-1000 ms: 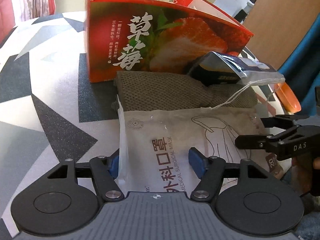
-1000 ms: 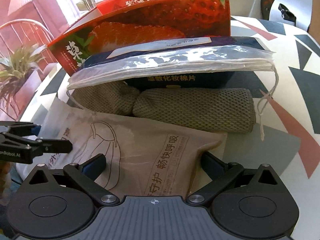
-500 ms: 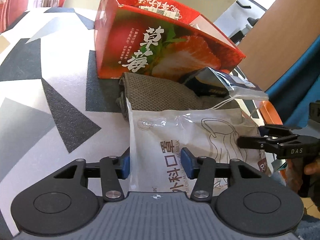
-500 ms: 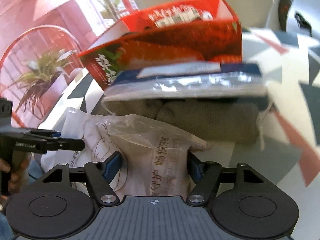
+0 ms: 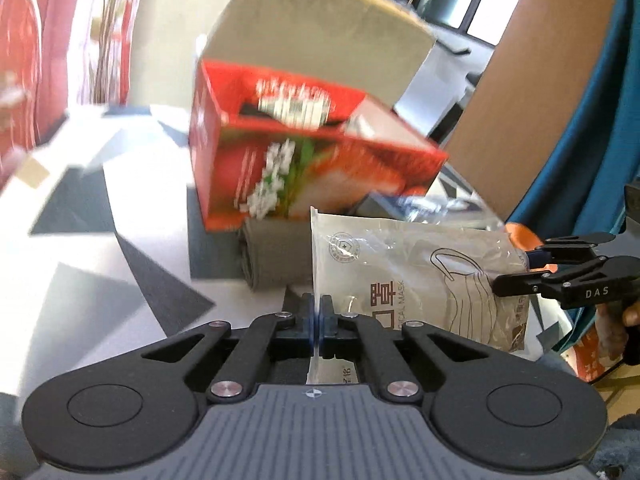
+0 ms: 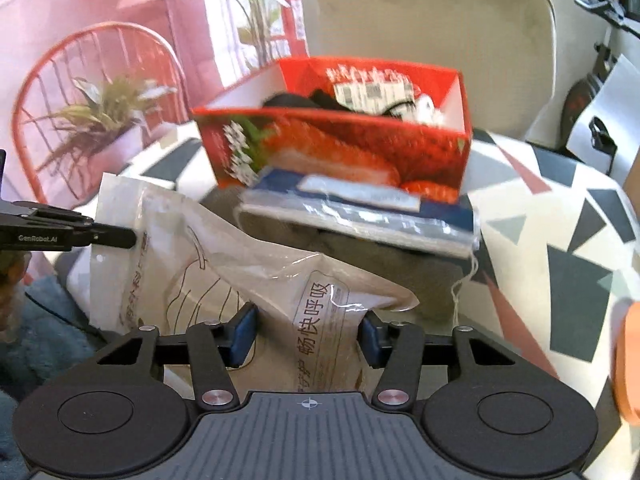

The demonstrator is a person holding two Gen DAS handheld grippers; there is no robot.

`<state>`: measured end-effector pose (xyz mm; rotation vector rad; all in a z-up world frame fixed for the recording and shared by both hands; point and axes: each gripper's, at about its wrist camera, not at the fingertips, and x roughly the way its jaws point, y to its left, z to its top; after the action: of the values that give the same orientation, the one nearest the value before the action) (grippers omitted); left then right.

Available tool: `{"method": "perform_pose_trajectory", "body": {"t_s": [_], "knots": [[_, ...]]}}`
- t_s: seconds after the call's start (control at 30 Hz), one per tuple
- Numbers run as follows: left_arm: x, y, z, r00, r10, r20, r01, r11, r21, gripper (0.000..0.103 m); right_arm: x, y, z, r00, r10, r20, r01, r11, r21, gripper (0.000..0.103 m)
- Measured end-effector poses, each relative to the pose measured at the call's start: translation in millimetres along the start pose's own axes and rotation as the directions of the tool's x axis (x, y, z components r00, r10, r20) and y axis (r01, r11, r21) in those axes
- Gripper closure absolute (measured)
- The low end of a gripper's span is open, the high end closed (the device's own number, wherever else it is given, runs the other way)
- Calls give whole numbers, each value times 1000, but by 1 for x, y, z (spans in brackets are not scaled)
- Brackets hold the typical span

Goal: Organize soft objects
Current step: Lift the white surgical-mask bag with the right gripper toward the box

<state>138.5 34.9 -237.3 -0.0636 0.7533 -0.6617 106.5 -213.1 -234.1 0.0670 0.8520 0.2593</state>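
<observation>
Left gripper [image 5: 319,322] is clamped on the mask pack [image 5: 416,276] edge, lower centre. Right gripper [image 6: 307,330], its jaws just closing, pinches the bunched pack, lower centre.

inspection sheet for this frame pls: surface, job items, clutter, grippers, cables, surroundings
Surface: table with a white cover in grey, black and red shapes.
Job's things: surgical mask pack, lifted, held at both ends; grey knit cloth, rolled, in front of the box; cotton pad bag, blue and clear, resting on the cloth; red strawberry box, open-topped, with items inside, blurred.
Clutter: orange object at the table's edge, unclear.
Grippers: left gripper shut on the pack's edge; right gripper has just been closing and squeezes the pack's other end.
Cables: nothing seen.
Surroundings: beige chair; red wire chair; potted plant.
</observation>
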Motion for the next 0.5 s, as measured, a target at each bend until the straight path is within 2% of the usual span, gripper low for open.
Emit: {"method": "perform_pose_trajectory", "body": {"t_s": [0.13,0.3,0.5], "knots": [[-29,-6,14,997,6,78,-7,1000,20,100,-26,11,16,999,13,42,-10,998,-59,56],[-61,-14,46,984,13,178,-21,999,40,100,-60,25,51,996,21,83,-6,984,-177,59],[-62,-18,92,959,31,281,-41,999,29,100,-86,32,108,987,-5,160,55,949,-311,61]]}}
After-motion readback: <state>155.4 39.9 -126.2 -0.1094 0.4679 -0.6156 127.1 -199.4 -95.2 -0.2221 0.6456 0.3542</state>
